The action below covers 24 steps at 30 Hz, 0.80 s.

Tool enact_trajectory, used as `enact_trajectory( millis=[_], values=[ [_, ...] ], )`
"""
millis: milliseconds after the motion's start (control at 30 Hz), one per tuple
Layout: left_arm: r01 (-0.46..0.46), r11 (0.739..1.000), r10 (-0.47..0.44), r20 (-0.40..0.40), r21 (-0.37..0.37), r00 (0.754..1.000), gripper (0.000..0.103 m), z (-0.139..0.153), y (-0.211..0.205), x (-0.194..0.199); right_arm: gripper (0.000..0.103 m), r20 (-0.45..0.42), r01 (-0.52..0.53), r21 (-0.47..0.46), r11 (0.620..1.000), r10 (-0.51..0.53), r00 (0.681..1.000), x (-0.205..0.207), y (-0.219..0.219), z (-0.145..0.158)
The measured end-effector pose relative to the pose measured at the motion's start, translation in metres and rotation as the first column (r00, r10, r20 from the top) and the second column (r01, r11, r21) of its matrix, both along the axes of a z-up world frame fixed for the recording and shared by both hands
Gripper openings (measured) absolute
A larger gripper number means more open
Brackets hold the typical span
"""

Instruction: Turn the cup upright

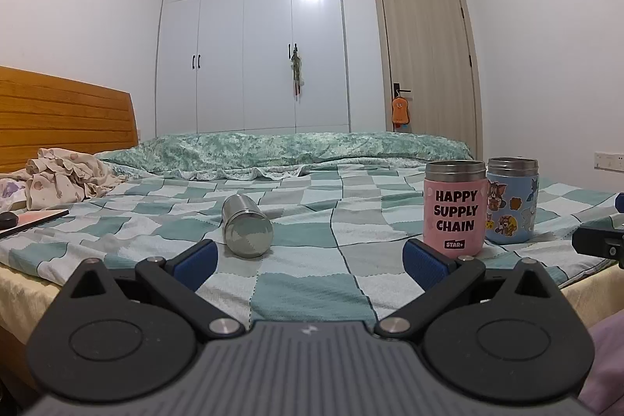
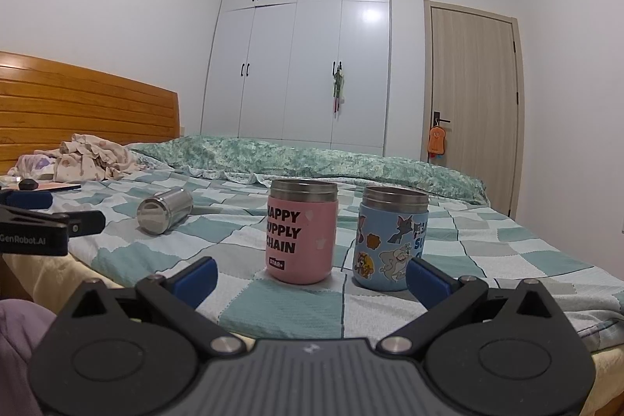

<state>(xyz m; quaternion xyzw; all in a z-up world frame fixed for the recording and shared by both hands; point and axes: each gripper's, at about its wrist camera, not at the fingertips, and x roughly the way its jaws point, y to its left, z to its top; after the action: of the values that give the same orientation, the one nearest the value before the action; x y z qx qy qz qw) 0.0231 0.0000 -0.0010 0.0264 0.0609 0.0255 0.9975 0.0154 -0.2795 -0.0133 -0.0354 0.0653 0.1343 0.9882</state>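
A bare steel cup [image 1: 246,225] lies on its side on the checked bedspread [image 1: 312,295], its flat end toward me; it also shows in the right wrist view [image 2: 164,210]. My left gripper [image 1: 310,262] is open and empty, just short of the cup, which sits ahead of its left finger. My right gripper [image 2: 312,277] is open and empty, close in front of a pink cup [image 2: 301,231] and a blue cartoon cup [image 2: 391,238], both upright. The pink cup [image 1: 455,207] and blue cup [image 1: 511,200] stand to the right in the left wrist view.
Crumpled clothes [image 1: 66,180] and a flat book-like thing [image 1: 31,219] lie at the left by the wooden headboard [image 1: 66,112]. A rolled green quilt [image 1: 288,147] runs along the bed's far side. The bed's near edge is right under both grippers.
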Motion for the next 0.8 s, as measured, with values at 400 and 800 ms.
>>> enact_trajectory(
  millis=[400, 800],
  values=[
    [0.002, 1.0, -0.002, 0.005, 0.001, 1.0, 0.103, 0.0001, 0.0008, -0.0006, 0.103, 0.001, 0.0, 0.0, 1.0, 0.0, 1.0, 0.0003, -0.0001, -0.0003],
    [0.002, 1.0, -0.002, 0.007, -0.001, 1.0, 0.103, 0.0004, 0.0001, -0.001, 0.103, 0.001, 0.0, 0.0, 1.0, 0.0, 1.0, 0.0, -0.0001, -0.0007]
  ],
)
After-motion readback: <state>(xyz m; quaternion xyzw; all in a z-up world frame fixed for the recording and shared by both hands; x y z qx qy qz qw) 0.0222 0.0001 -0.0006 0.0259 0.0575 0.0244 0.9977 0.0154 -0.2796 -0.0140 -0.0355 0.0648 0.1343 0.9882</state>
